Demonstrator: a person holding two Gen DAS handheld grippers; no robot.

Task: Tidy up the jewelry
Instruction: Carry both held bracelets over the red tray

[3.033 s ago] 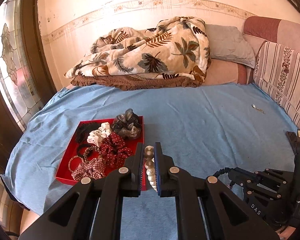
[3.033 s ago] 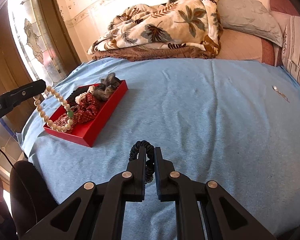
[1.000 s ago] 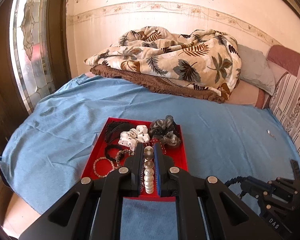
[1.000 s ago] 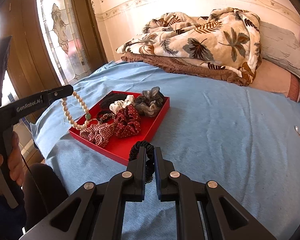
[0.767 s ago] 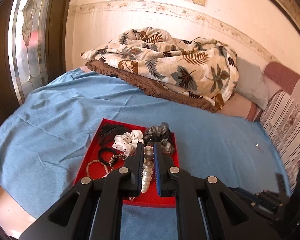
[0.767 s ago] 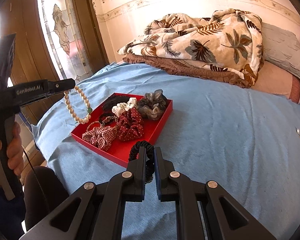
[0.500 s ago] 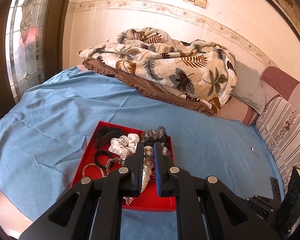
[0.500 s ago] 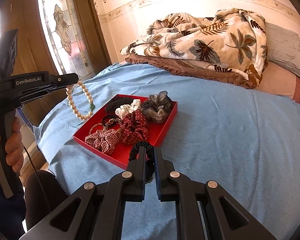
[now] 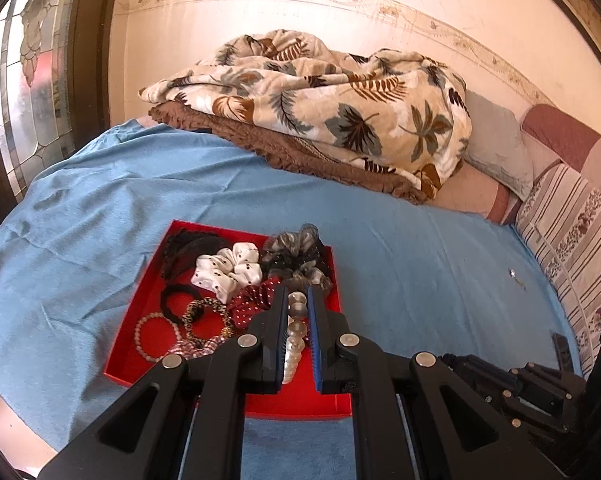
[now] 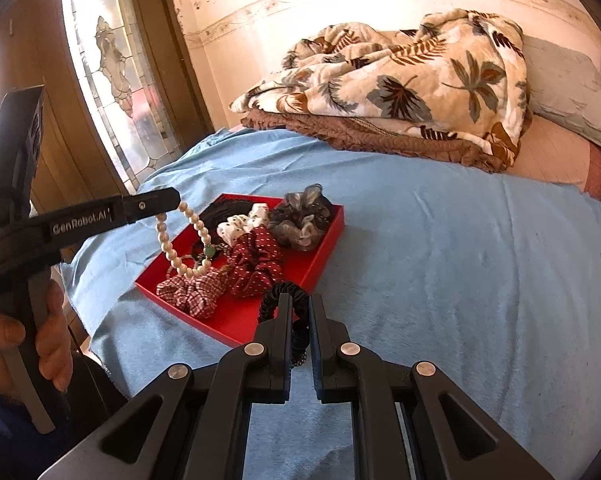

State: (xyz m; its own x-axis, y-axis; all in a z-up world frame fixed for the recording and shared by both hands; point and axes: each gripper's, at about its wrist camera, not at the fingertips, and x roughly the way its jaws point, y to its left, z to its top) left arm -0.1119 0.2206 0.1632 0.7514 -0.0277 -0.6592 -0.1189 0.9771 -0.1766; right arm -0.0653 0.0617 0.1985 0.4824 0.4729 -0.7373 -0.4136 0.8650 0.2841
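Jewelry is gathered in a red tray [image 9: 236, 403] on the blue sheet [image 10: 460, 280], whose right side lies bare; a folded leaf blanket [image 10: 400, 80] is piled behind. Scrunchies [image 10: 256, 264] crowd the tray. A pearl bracelet [image 10: 180, 240] is clamped by the left gripper [image 9: 298, 312] above the tray; a black coil tie [image 10: 276, 296] is pinched by the right gripper [image 10: 298, 312] at the tray's near edge.

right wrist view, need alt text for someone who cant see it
The right gripper grips a black spiral hair tie just above a blue bedsheet, beside a red tray of scrunchies. At left, the left gripper dangles a pearl bracelet over the tray.
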